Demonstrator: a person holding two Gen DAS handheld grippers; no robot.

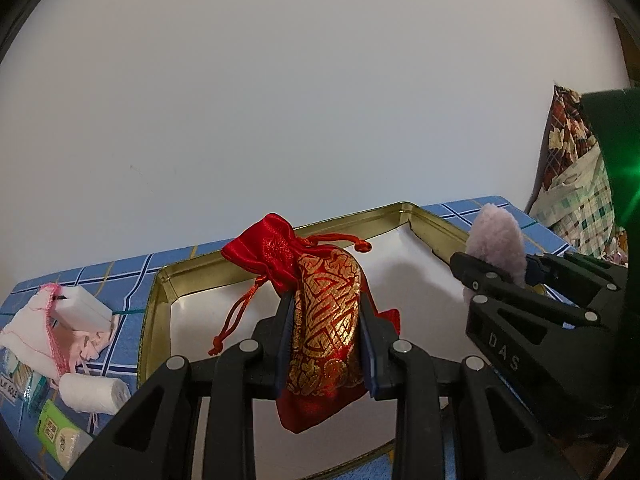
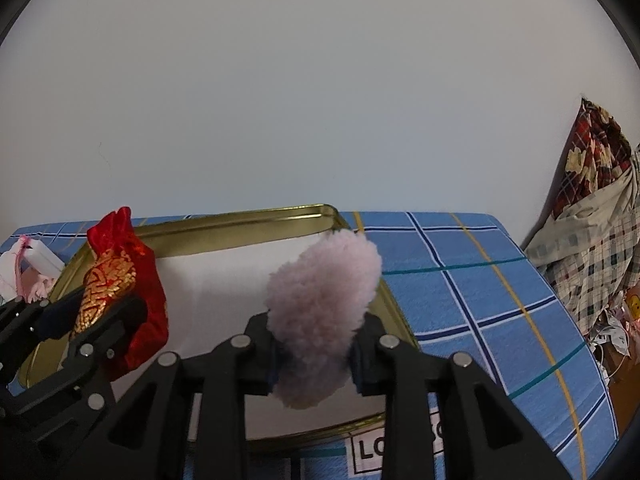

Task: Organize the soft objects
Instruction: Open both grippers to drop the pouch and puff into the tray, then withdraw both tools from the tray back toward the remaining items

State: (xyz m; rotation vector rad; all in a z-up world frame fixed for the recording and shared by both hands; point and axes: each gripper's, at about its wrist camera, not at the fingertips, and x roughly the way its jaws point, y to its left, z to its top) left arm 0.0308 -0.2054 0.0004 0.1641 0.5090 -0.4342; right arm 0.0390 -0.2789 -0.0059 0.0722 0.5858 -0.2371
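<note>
My left gripper (image 1: 326, 340) is shut on a red and gold drawstring pouch (image 1: 320, 320) and holds it above the gold tin tray (image 1: 280, 232) with a white lining. My right gripper (image 2: 316, 356) is shut on a fluffy pale pink pompom (image 2: 324, 312), also above the tray (image 2: 240, 216), toward its right side. In the left wrist view the right gripper (image 1: 500, 276) and the pompom (image 1: 498, 240) show at right. In the right wrist view the left gripper (image 2: 92, 312) and the pouch (image 2: 120, 292) show at left.
The tray sits on a blue checked cloth (image 2: 480, 280). Left of the tray lie a pink-trimmed white cloth bag (image 1: 36, 332), a white block (image 1: 82, 304), a white roll (image 1: 94, 392) and a green packet (image 1: 56, 436). Patterned fabrics (image 2: 592, 232) pile up at the right.
</note>
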